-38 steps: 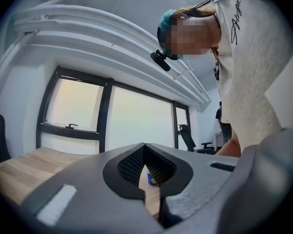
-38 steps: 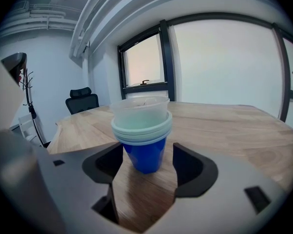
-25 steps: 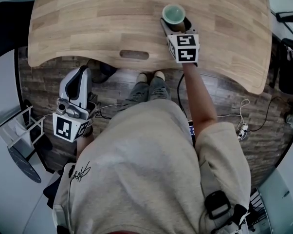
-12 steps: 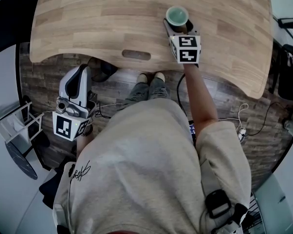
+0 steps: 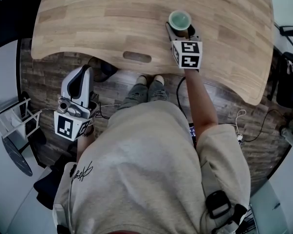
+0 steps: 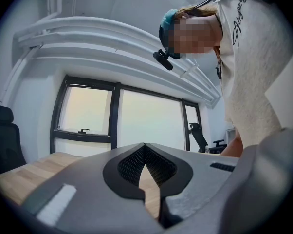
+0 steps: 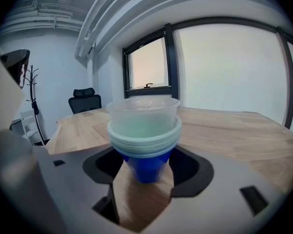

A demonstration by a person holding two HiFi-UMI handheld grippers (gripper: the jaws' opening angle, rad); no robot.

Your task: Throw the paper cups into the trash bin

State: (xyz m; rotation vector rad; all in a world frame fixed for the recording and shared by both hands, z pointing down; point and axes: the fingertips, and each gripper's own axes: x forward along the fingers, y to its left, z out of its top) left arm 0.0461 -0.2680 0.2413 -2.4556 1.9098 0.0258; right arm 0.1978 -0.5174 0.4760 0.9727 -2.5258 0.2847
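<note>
1. Fingers of right gripper pinch the blue base of the cups, a nested stack, over the table; cannot tell if lifted.
2. Left gripper: fingers pressed together, empty, held below table edge.
3. Risk: the grip is low on a tall stack, so upper cups may tip or slide off when swung. Bin not in view.
4. Writing: shirt script unreadable.

Stacked cups (blue lowest) stand clamped in the gripper.
</note>
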